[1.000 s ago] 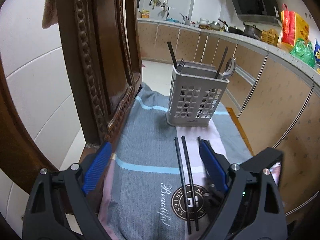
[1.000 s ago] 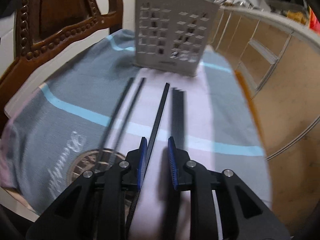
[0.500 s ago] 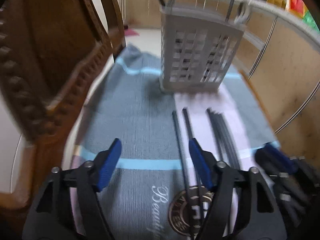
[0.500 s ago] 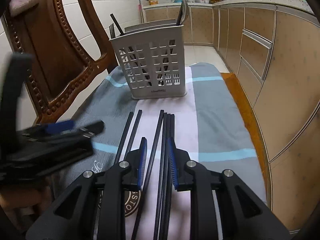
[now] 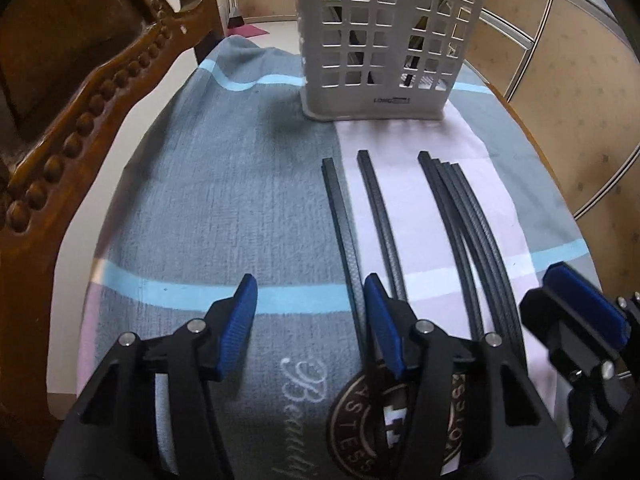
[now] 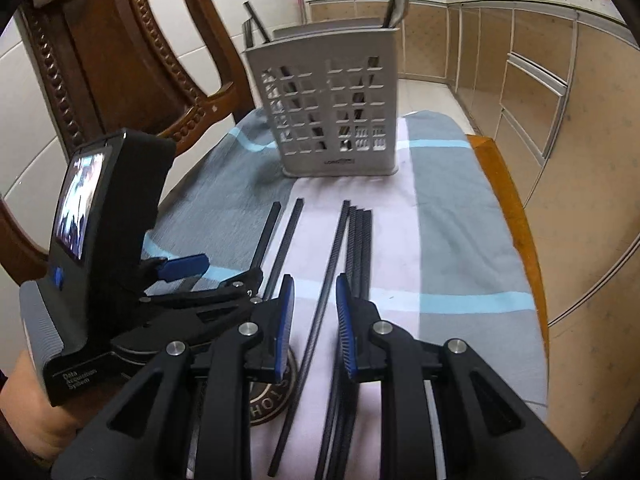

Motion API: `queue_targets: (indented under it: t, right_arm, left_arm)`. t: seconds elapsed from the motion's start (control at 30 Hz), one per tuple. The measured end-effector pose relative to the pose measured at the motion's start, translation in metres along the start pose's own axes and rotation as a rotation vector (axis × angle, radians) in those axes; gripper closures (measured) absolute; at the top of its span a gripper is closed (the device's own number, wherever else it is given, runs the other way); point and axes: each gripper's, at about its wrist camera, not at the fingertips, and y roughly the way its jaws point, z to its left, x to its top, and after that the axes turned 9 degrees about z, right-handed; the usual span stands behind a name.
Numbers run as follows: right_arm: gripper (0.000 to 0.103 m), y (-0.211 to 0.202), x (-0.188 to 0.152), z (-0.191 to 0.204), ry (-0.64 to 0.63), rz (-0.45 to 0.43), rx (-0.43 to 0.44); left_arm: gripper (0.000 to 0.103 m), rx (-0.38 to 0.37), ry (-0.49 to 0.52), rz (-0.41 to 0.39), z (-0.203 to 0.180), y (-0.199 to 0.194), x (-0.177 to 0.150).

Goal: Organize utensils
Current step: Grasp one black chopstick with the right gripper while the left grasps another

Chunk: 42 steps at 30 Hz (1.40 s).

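The left tongs (image 5: 308,300), just narrowing yet still apart over bare cloth (image 5: 208,184), sat beside six chopsticks (image 5: 452,216) before the basket (image 5: 384,40), while the right tongs (image 6: 314,308) loosely straddled one, needing a squeeze

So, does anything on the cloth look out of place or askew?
Nothing damaged or spilled. Six black chopsticks lie loose on the towel, outside the grey utensil basket; one slants away from the tight group.
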Motion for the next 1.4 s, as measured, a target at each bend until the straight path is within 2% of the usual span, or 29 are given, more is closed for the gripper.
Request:
queue_targets:
  t: [0.13,0.27,0.4,0.47,0.53,0.6,0.63,0.67,0.8,0.97,1.0,1.03,1.07,1.27,1.4]
  right_arm:
    - [0.081,0.010,-0.006,0.018,-0.026,0.028,0.023]
    - [0.081,0.025,-0.010,0.032,-0.035,0.057,0.019]
    - [0.081,0.036,-0.007,0.042,-0.047,0.081,0.015]
    - [0.082,0.048,-0.008,0.044,-0.054,0.117,0.006]
    - [0.092,0.053,-0.009,0.045,-0.061,0.106,-0.032]
    - [0.094,0.050,-0.010,0.042,-0.054,0.107,-0.041]
    - [0.095,0.049,-0.011,0.040,-0.041,0.108,-0.044]
    - [0.096,0.046,-0.013,0.036,-0.019,0.108,-0.043]
    - [0.097,0.035,-0.028,0.024,0.060,0.101,-0.024]
    - [0.096,0.033,-0.032,0.025,0.066,0.092,0.010]
    - [0.095,0.034,-0.031,0.024,0.066,0.100,0.024]
    - [0.094,0.034,-0.029,0.024,0.058,0.108,0.030]
    - [0.093,0.035,-0.026,0.024,0.048,0.114,0.034]
    - [0.091,0.059,0.014,0.030,-0.050,0.160,0.003]
    - [0.091,0.074,0.038,0.025,-0.044,0.184,0.010]
  left_arm:
    - [0.050,0.007,-0.035,0.013,0.022,-0.004,-0.006]
    - [0.050,0.001,-0.005,0.006,0.035,-0.004,-0.009]
    - [0.053,-0.030,-0.031,0.008,0.047,-0.003,-0.008]
    - [0.053,-0.026,-0.032,0.005,0.046,-0.003,-0.008]
    - [0.054,-0.014,-0.026,-0.002,0.041,-0.002,-0.008]
    - [0.062,-0.017,0.009,-0.012,0.031,-0.001,-0.008]
    - [0.071,-0.031,0.027,-0.016,0.026,-0.002,-0.009]
    - [0.072,-0.058,0.044,-0.018,0.021,-0.003,-0.010]
    - [0.072,-0.061,0.105,-0.033,0.007,-0.004,-0.014]
    - [0.072,-0.082,0.029,-0.015,0.019,-0.004,-0.012]
    - [0.070,-0.082,0.013,-0.013,0.021,-0.004,-0.010]
    - [0.063,-0.082,-0.009,-0.013,0.024,-0.003,-0.009]
    - [0.062,-0.084,-0.022,-0.014,0.026,-0.002,-0.009]
    - [0.062,-0.100,-0.088,0.001,0.038,0.008,0.018]
    - [0.062,-0.126,-0.126,0.020,0.050,0.017,0.045]
